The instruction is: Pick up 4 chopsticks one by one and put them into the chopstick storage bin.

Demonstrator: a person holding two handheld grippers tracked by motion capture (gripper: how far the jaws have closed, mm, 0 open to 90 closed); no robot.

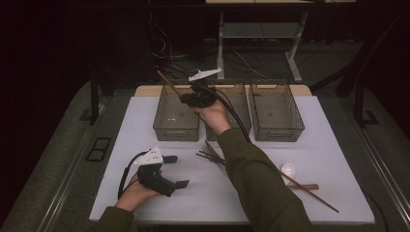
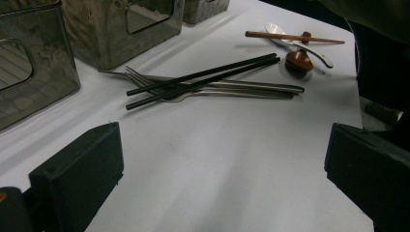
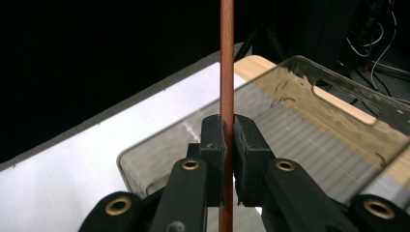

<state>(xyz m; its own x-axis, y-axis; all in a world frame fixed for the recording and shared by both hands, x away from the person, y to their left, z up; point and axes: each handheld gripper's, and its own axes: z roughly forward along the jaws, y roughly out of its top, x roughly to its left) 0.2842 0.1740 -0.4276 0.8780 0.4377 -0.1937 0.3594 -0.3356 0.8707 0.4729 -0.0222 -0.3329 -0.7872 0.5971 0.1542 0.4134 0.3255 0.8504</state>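
My right gripper (image 1: pixel 187 98) is held over the left clear bin (image 1: pixel 176 126) at the back of the table, shut on a brown chopstick (image 1: pixel 167 81) that sticks up and to the left. In the right gripper view the chopstick (image 3: pixel 226 58) stands upright, clamped between the pads of the right gripper (image 3: pixel 228 145), with the empty bin (image 3: pixel 309 135) below. My left gripper (image 1: pixel 176 171) rests near the table's front left, open and holding nothing. Its jaws in the left gripper view stand wide apart around bare tabletop, the left gripper (image 2: pixel 225 179) facing a pile of black chopsticks (image 2: pixel 203 79) and forks (image 2: pixel 241 89).
Two more clear bins, middle (image 1: pixel 232 126) and right (image 1: pixel 275 113), stand beside the left one. The cutlery pile (image 1: pixel 210 155) lies mid-table. A white spoon (image 1: pixel 288 169), a second brown chopstick (image 1: pixel 309 192) and a brown rest (image 2: pixel 298 60) lie at the front right.
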